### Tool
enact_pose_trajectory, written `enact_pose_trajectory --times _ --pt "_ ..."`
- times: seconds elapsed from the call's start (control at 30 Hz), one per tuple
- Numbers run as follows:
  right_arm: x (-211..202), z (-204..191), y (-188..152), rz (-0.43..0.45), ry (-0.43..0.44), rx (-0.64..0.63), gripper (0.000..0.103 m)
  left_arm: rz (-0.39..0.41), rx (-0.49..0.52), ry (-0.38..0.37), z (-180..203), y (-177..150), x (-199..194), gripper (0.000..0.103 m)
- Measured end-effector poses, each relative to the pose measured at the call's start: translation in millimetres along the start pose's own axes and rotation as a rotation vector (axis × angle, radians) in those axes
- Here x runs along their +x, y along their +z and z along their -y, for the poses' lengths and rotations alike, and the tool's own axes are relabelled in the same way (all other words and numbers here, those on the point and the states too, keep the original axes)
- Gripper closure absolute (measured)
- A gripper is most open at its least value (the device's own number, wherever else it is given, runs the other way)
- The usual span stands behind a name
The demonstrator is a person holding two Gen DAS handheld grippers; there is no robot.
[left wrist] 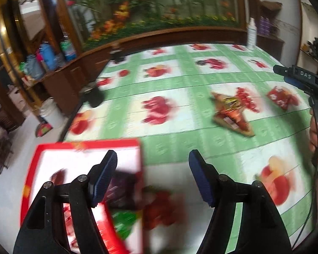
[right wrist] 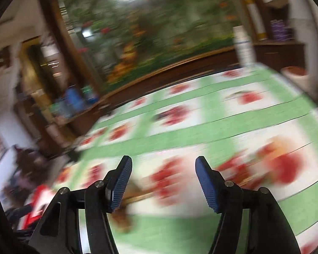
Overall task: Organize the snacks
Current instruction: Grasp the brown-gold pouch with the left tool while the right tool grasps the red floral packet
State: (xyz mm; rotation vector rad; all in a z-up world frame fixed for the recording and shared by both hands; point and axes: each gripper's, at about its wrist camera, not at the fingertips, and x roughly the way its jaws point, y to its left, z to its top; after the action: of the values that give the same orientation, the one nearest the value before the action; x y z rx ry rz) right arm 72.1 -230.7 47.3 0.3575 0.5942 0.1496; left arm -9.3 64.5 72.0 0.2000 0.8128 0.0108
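Observation:
A red-rimmed white tray [left wrist: 53, 154] lies at the table's near left corner with a dark purple snack packet [left wrist: 122, 187] and a green packet [left wrist: 125, 222] in it. My left gripper [left wrist: 152, 177] is open and empty, its left finger over the tray. A brown and gold snack packet [left wrist: 231, 112] and a red snack packet [left wrist: 281, 98] lie on the tablecloth further right. My right gripper [right wrist: 163, 182] is open and empty above the cloth; it also shows in the left wrist view [left wrist: 301, 78]. The right wrist view is blurred; a brown packet [right wrist: 125, 213] shows by its left finger.
The table carries a green and white cloth [left wrist: 180, 84] with red fruit prints. A white bottle [left wrist: 251, 33] stands at the far edge. A dark object [left wrist: 93, 95] sits at the left edge. A wooden cabinet [left wrist: 59, 72] with bottles stands left.

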Motion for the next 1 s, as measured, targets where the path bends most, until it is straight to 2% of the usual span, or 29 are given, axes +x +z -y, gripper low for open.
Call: enact_pose_trajectory --times 0.07,0.17,0.27,0.33,0.5,0.67,0.73,0.87,1.0 --pt "5.1 22.4 8.2 -0.012 -0.035 0.008 0.038 -0.01 0.013 -0.034 13.6 13.8 7.4 0.033" --pt "18.2 43.7 15.8 -0.088 -0.053 0.007 0.037 -0.009 0.032 -0.055 38.0 35.6 20.8 0.033" --pt "25.6 42.6 16.1 -0.144 -0.063 -0.025 0.037 -0.008 0.066 -0.08 62.5 49.2 34.6 0.033" --pt "27.8 39.0 12.7 -0.159 -0.076 -0.056 0.037 -0.002 0.106 -0.07 78.8 55.7 44.0 0.033" --pt "37.4 35.3 3.9 -0.219 -0.137 -0.107 0.036 0.012 0.146 -0.106 101.3 57.1 61.2 0.033" --pt "55.3 34.5 -7.2 -0.323 -0.202 -0.14 0.036 -0.004 0.173 -0.118 110.9 54.7 77.0 0.033" --pt "56.5 26.1 -12.2 -0.333 -0.251 -0.202 0.036 -0.019 0.165 -0.117 111.0 54.7 83.5 0.033" --pt "57.9 16.5 -19.1 -0.342 -0.29 -0.26 0.036 -0.057 0.15 -0.138 110.7 52.1 96.7 0.033" --pt "56.1 12.0 -21.0 -0.349 -0.29 -0.27 0.048 -0.07 0.114 -0.181 108.5 48.5 103.1 0.034"
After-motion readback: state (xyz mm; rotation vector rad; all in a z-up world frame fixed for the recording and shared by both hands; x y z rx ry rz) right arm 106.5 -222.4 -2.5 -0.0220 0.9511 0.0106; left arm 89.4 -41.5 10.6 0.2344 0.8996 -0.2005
